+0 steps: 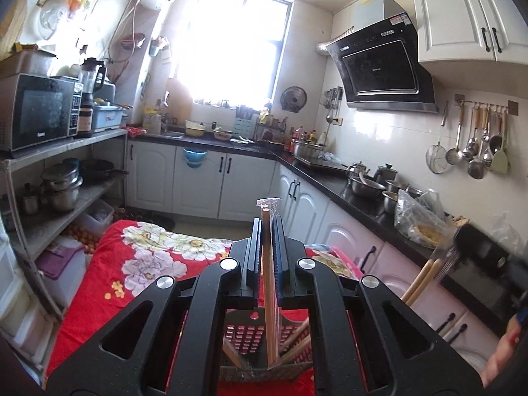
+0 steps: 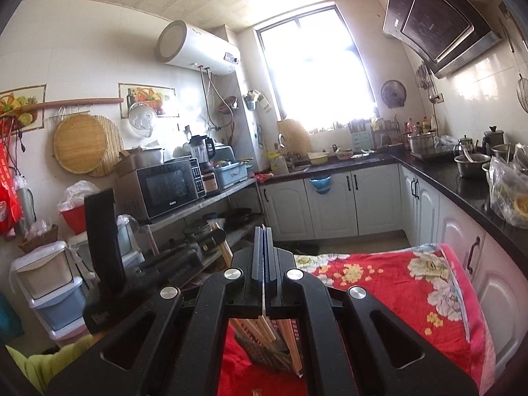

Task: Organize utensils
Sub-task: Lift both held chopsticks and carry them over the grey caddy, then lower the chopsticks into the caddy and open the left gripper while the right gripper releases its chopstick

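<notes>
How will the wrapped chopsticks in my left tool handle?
The chopsticks look like stiff, light wood, so unlikely to flex. Their clear sleeve probably makes them slippery in the left tool. Pinched upright, they may slide down toward the mesh basket.

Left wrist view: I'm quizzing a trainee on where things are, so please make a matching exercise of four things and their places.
Things:
1. wrapped chopsticks
2. mesh basket
3. microwave
4. ladles

Places:
A. on the shelf at left
B. hanging from the wall rail at right
C. held in the left gripper
D. on the red flowered cloth

Pairs: 1-C, 2-D, 3-A, 4-B
</notes>
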